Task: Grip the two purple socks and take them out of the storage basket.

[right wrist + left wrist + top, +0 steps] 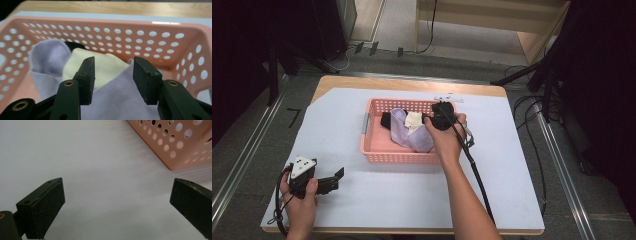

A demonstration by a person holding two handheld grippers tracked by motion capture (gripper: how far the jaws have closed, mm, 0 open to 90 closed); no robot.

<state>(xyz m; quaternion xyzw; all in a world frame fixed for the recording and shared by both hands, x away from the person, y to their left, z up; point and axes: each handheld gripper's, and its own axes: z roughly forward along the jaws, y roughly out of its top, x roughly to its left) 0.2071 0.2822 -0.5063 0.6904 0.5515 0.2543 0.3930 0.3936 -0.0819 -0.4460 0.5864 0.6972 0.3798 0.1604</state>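
No readable text (perhaps too small) on anything here.

The table (412,84) had a light wooden top, and a wide white sheet (402,200) covered almost all of it, so the wood showed only as a narrow band along the far edge and at the far left corner. A pink basket (384,156) with round holes in its walls stood directly on the sheet, a little beyond the middle (its near wall ran parallel to the table's front edge). The left gripper (337,178) rested low at the near left corner of the sheet; whether it really touched the sheet was not clear. A small white piece (447,98) lay on the sheet just behind the basket.
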